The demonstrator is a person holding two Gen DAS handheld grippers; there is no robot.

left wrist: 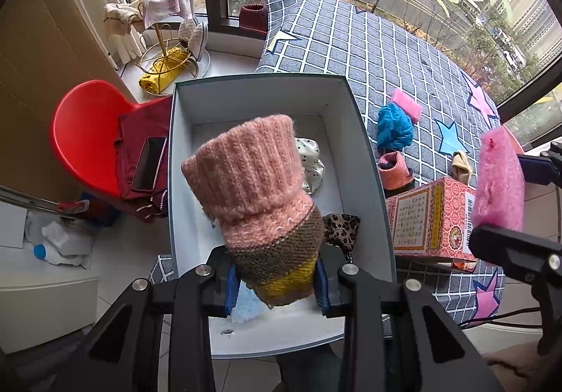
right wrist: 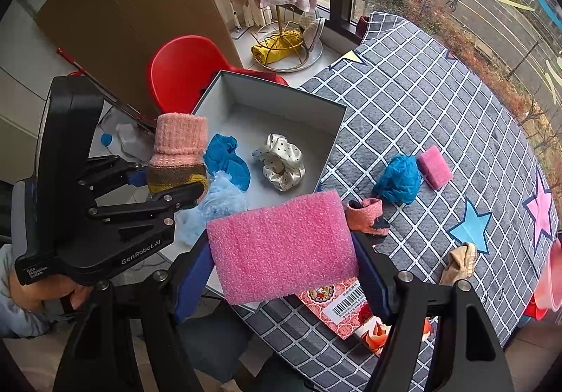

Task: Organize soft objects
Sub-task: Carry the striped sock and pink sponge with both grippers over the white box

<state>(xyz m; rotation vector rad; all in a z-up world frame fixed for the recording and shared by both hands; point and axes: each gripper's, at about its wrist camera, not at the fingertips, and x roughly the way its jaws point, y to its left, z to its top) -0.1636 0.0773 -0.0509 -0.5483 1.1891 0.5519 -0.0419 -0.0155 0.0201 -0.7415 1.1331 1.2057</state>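
Already the grey box (right wrist: 337,118) at the table's left edge holds a polka-dot scrunchie (right wrist: 281,160), a blue cloth (right wrist: 228,160), a fluffy light-blue piece (right wrist: 217,202) and a leopard-print item (left wrist: 342,227). Above it, the left gripper (left wrist: 277,281) pinches a pink knitted sock (left wrist: 253,181), and the right gripper (right wrist: 281,251) clamps a pink foam sponge (right wrist: 281,244) near the box's front corner. Left on the checked cloth (right wrist: 439,111): a blue bundle (right wrist: 398,179), a small pink sponge (right wrist: 435,166), a rolled pink sock (right wrist: 365,214) and a beige piece (right wrist: 460,262). About halfway, I judge.
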